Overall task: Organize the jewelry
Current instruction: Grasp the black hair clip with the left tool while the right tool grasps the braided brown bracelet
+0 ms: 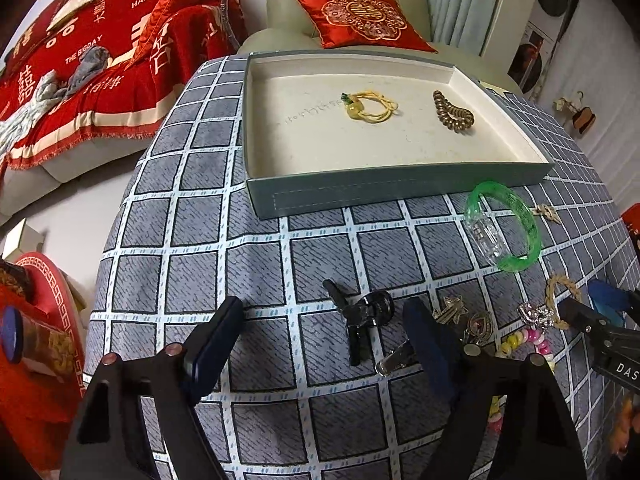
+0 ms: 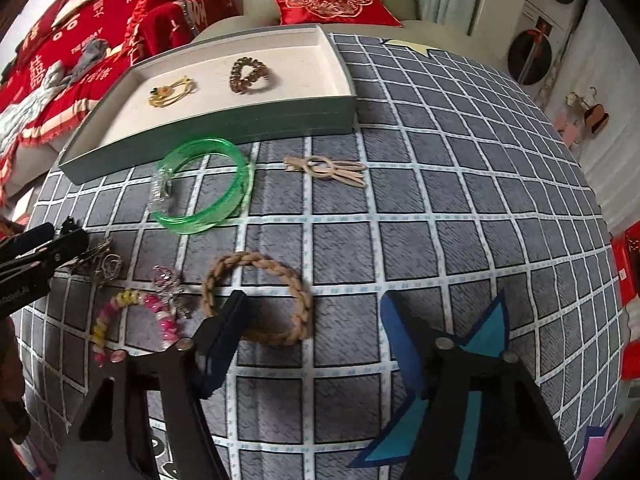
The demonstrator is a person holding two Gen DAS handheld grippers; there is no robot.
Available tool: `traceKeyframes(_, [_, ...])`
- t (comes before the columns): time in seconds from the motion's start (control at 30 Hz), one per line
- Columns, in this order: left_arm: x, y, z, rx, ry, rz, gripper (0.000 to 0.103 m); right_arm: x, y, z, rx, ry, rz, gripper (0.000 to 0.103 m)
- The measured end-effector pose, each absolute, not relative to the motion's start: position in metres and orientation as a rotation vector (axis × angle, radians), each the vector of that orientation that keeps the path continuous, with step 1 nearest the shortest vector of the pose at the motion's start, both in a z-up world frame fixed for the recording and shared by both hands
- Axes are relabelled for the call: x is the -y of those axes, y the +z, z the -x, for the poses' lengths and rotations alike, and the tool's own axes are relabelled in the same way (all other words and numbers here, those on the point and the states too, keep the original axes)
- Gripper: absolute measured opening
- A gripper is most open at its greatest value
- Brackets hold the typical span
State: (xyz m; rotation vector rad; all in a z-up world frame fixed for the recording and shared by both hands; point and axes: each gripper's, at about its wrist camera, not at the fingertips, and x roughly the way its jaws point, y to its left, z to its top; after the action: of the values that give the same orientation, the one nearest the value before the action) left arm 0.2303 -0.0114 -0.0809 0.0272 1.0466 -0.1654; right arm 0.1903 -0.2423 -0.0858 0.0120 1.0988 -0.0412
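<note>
A shallow teal tray [image 1: 360,196] [image 2: 224,124] with a cream floor holds a yellow cord pendant [image 1: 370,105] [image 2: 172,91] and a brown coil hair tie [image 1: 452,112] [image 2: 248,71]. In front of it on the checked cloth lie a green bangle [image 1: 516,264] [image 2: 236,196], a beige hair clip [image 2: 326,168], a braided tan ring [image 2: 296,292], a pink and yellow bead bracelet [image 2: 120,308], silver brooches [image 1: 476,322] and a black clip [image 1: 366,314]. My left gripper [image 1: 324,334] is open, the black clip between its fingers. My right gripper [image 2: 312,326] is open over the braided ring.
The table [image 2: 440,208] wears a grey checked cloth. A beige sofa with a red cushion [image 1: 364,20] stands behind the tray. A red blanket [image 1: 80,92] lies at the left. A red round box [image 1: 44,280] sits below the table's left edge.
</note>
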Motion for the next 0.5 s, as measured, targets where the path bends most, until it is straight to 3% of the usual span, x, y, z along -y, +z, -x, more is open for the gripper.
traceKeyframes(0.1, [0.014, -0.08, -0.228, -1.034, -0.156, -0.055, 0.083, 0.241, -0.085, -0.19, -1.098, -0.025, -0.008, 0.061])
traceKeyframes(0.3, [0.016, -0.076, -0.226, -1.014, -0.173, -0.061, 0.053, 0.231, -0.082, -0.188, -1.097, 0.004, 0.008, 0.03])
traceKeyframes(0.37, [0.014, -0.076, -0.226, -1.011, -0.18, -0.057, 0.053, 0.226, -0.082, -0.189, -1.094, 0.007, 0.016, 0.012])
traceKeyframes(0.5, [0.011, -0.074, -0.223, -0.996, -0.197, -0.033, 0.053, 0.227, -0.082, -0.188, -1.089, -0.003, -0.006, 0.008])
